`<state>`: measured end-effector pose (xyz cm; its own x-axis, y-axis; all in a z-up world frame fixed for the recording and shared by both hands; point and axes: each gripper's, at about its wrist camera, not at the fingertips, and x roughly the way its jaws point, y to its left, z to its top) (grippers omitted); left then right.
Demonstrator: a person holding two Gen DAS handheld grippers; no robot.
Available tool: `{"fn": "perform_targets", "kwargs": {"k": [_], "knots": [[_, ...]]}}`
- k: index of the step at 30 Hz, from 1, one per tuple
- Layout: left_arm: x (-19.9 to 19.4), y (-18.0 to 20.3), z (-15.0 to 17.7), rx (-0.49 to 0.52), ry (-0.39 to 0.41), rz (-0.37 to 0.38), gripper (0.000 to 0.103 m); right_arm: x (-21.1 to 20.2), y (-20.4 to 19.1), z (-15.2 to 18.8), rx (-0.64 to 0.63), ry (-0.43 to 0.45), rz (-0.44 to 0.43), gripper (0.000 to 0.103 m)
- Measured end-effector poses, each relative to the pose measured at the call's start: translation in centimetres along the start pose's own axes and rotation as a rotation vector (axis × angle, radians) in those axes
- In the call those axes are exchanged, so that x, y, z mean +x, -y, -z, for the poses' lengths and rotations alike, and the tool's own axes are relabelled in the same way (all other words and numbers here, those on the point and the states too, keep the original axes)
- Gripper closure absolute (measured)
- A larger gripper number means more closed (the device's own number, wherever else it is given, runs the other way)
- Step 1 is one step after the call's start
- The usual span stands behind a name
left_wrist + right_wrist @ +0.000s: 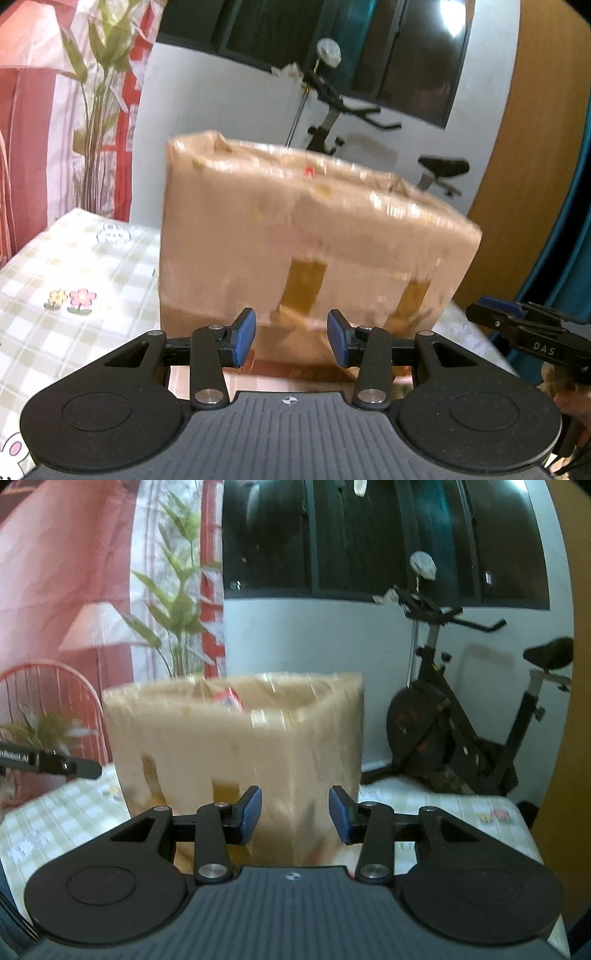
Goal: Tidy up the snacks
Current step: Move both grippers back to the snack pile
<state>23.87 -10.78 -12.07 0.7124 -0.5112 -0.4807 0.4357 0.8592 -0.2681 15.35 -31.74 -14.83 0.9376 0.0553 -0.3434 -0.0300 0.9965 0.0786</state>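
Note:
A tall cardboard box [295,236] wrapped in shiny tape stands on the checked tablecloth [74,266], blurred by motion. It also shows in the right wrist view [240,746], with a red snack pack [228,698] sticking up inside its open top. My left gripper [291,338] is open and empty, close in front of the box's lower side. My right gripper [295,814] is open and empty, close to a box corner. The right gripper also shows in the left wrist view [524,328], to the box's right. The left gripper's tip shows in the right wrist view [55,764], at far left.
An exercise bike [465,716] stands behind the table at the right, by a white wall under a dark window [369,535]. A leafy plant [177,613] and red-and-white curtain [44,110] are at the left. A red wire chair [51,694] is at the far left.

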Motion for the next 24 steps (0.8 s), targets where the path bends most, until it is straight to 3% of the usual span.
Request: {"fn": "perform_targets", "kwargs": {"k": [5,9,13,16,19,24], "knots": [[2.3,-0.3,1.3,-0.024,-0.107,0.004,0.059,0.7,1.1,3.7,0.074,-0.066,0.019,0.059],[4.8,-0.4,2.6,-0.061,-0.244,0.035,0.059,1.4,2.1,6.2,0.131,-0.117,0.043,0.059],[7.7,-1.2,3.2,-0.186,-0.393,0.073,0.06,1.6,2.6,7.7,0.16,-0.151,0.059,0.059],[9.3,-1.7,3.1,-0.262,-0.407,0.041,0.059,1.6,2.4,8.0,0.171,-0.157,0.046,0.059],[10.4,-1.0,3.0,-0.22,-0.397,-0.079,0.054,1.6,2.2,8.1,0.163,-0.154,0.034,0.059],[11.6,0.3,3.7,-0.15,-0.397,-0.158,0.045,1.6,2.4,8.3,0.173,-0.148,0.02,0.059]]}}
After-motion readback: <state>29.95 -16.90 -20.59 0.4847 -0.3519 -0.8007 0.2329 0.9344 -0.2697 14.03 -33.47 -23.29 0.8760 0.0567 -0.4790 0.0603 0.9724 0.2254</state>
